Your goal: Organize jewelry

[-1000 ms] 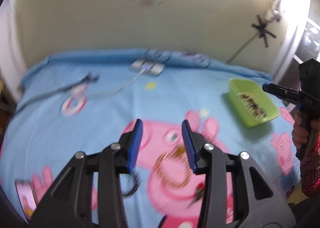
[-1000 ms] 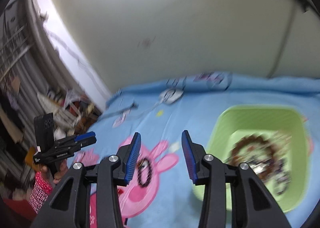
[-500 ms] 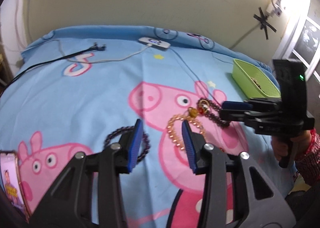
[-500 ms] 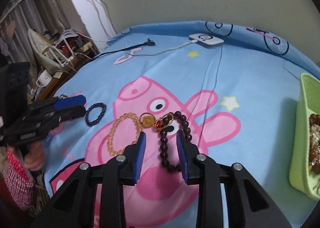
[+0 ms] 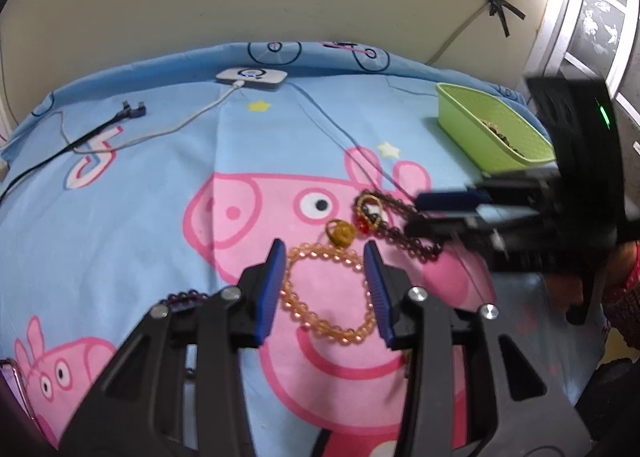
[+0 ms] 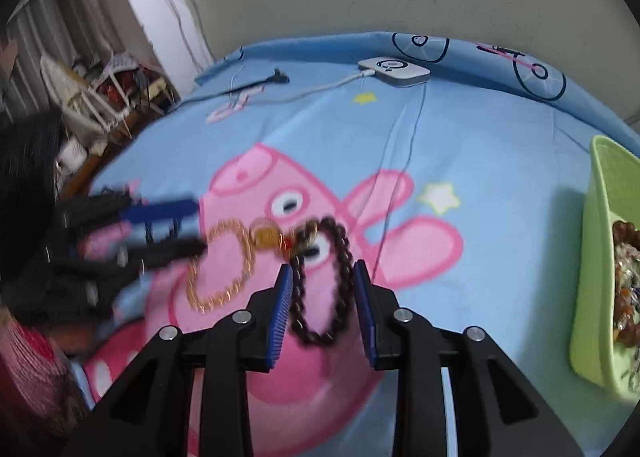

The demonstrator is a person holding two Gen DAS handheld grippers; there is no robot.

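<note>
An amber bead bracelet (image 5: 362, 331) (image 6: 244, 257) lies on the blue cartoon bedsheet. My left gripper (image 5: 323, 247) (image 6: 176, 227) hangs open just over it, one finger on each side. A gold ring (image 5: 341, 233) (image 6: 268, 235) and a red bead (image 5: 362, 223) lie beside the amber bracelet. To their right lies a dark brown bead bracelet (image 5: 404, 235) (image 6: 344, 257). My right gripper (image 6: 322, 267) (image 5: 436, 213) straddles that loop with narrow jaws, and the pads do not visibly press on the beads. A purple bracelet (image 5: 184, 296) is partly hidden behind my left finger.
A green tray (image 5: 460, 113) (image 6: 592, 257) with several bead pieces stands at the right of the bed. At the far side lie a white charger box (image 5: 252, 79) (image 6: 394, 71) and cables (image 5: 100, 129). A phone (image 5: 8, 377) lies at the near left edge. Clutter (image 6: 100, 89) stands left of the bed.
The right gripper swung from above the green tray down to the dark bracelet and its jaws narrowed. The left gripper dropped and shifted from the purple bracelet to the amber one.
</note>
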